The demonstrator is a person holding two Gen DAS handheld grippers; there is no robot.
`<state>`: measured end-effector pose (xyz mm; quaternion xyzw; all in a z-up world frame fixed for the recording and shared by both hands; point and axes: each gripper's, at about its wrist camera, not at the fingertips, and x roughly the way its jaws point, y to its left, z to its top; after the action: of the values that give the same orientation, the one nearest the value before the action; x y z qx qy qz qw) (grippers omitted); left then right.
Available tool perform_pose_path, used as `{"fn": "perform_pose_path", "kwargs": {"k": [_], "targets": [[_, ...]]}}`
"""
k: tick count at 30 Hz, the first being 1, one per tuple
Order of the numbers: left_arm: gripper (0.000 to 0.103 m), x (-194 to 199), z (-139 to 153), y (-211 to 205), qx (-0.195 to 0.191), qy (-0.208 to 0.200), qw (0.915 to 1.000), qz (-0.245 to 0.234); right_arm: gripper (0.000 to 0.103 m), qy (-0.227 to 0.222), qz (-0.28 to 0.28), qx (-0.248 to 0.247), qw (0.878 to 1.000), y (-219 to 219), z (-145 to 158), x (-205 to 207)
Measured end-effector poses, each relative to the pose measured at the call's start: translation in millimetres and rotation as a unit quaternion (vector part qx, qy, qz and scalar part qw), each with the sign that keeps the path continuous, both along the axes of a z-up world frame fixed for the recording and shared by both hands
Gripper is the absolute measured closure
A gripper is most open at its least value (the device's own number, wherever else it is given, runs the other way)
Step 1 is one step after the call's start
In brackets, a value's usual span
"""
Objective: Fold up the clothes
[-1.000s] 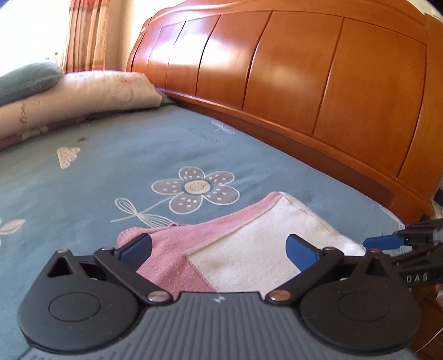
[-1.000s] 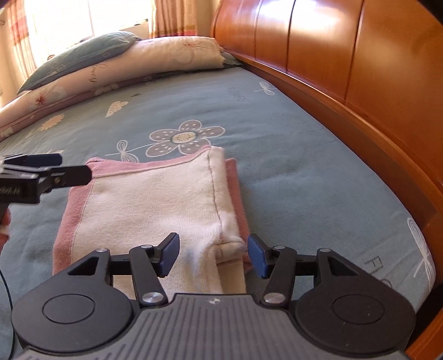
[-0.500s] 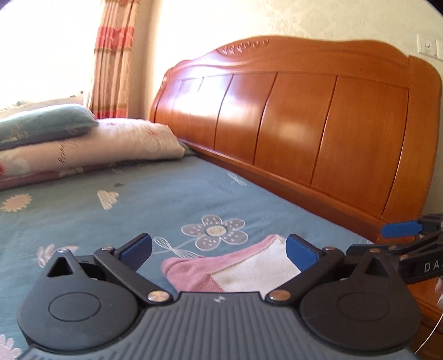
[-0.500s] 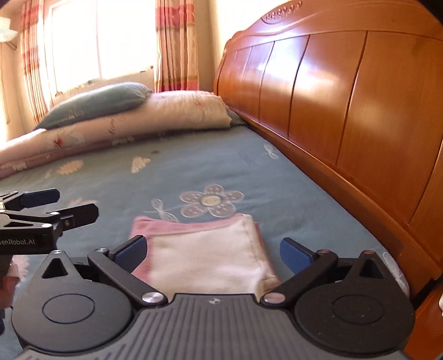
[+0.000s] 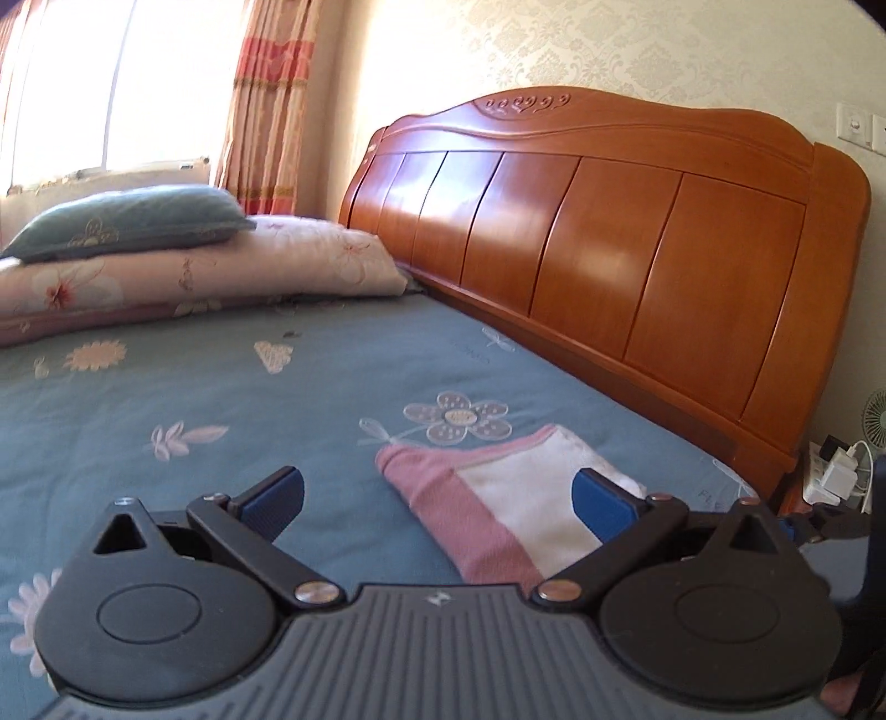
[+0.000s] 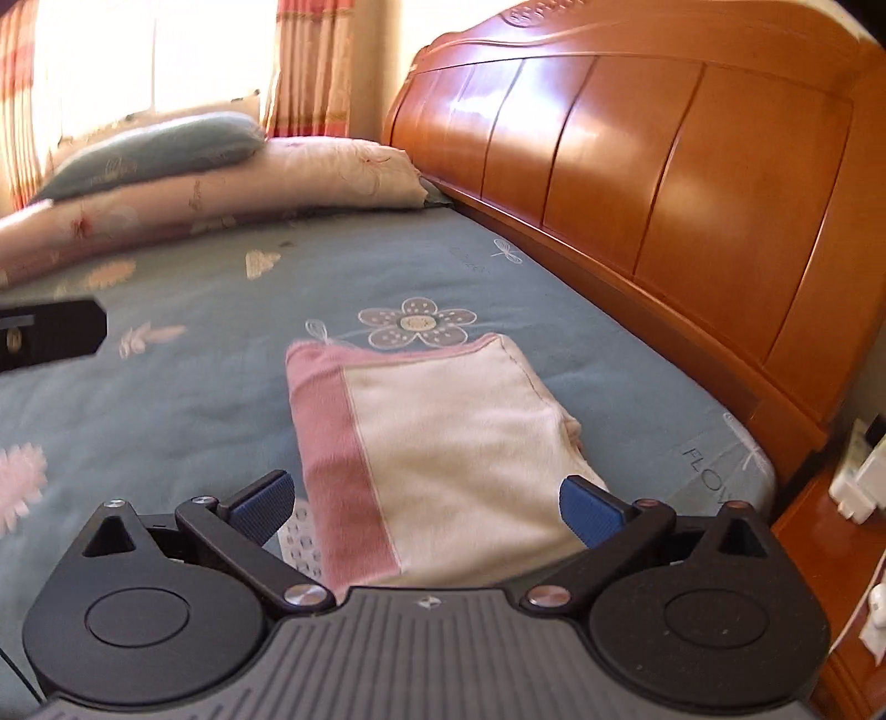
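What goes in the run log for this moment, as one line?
left gripper: open, empty | right gripper: open, empty | pink-and-white cloth: folded, flat on bed sheet, beside headboard, untouched

A polished orange-brown wooden headboard [image 5: 598, 232] with vertical panels and a carved crest runs along the blue-grey flower-printed bedsheet [image 5: 232, 399]. A grey-blue pillow [image 5: 133, 221] lies on a long cream floral pillow [image 5: 210, 271] by the bright sunlit window [image 5: 111, 83], hung with striped orange-red curtains [image 5: 271, 105]. Cream damask wallpaper [image 5: 637, 50] carries a white wall switch [image 5: 855, 123]. White chargers [image 5: 839, 471] sit beside the bed.
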<state>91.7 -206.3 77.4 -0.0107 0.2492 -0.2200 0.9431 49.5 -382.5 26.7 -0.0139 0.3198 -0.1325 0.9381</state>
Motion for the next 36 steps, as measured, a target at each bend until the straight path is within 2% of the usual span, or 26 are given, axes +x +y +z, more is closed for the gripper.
{"fn": "perform_pose_path", "kwargs": {"k": [2,5,10,15,25,36], "targets": [[0.001,-4,-7,6,0.004,0.016,0.9998,0.012,0.000,0.006,0.001,-0.013,1.000,9,-7,-7],[0.001,-6,-18,15,0.012,0.041,0.9986,0.031,0.000,0.024,0.011,0.016,1.000,13,-18,-12],[0.001,-13,-35,24,0.036,0.080,0.9952,0.043,0.000,0.042,0.016,0.026,0.999,26,-30,-21],[0.001,-23,-47,24,0.058,0.108,0.9915,0.044,0.000,0.039,0.020,0.048,0.998,29,-28,-26],[0.001,-33,-57,15,0.087,0.123,0.9878,0.037,0.000,0.047,0.006,0.080,0.996,17,-30,-30],[0.001,-38,-60,8,0.100,0.127,0.9865,0.029,0.000,0.047,0.007,0.095,0.994,12,-30,-31]]}}
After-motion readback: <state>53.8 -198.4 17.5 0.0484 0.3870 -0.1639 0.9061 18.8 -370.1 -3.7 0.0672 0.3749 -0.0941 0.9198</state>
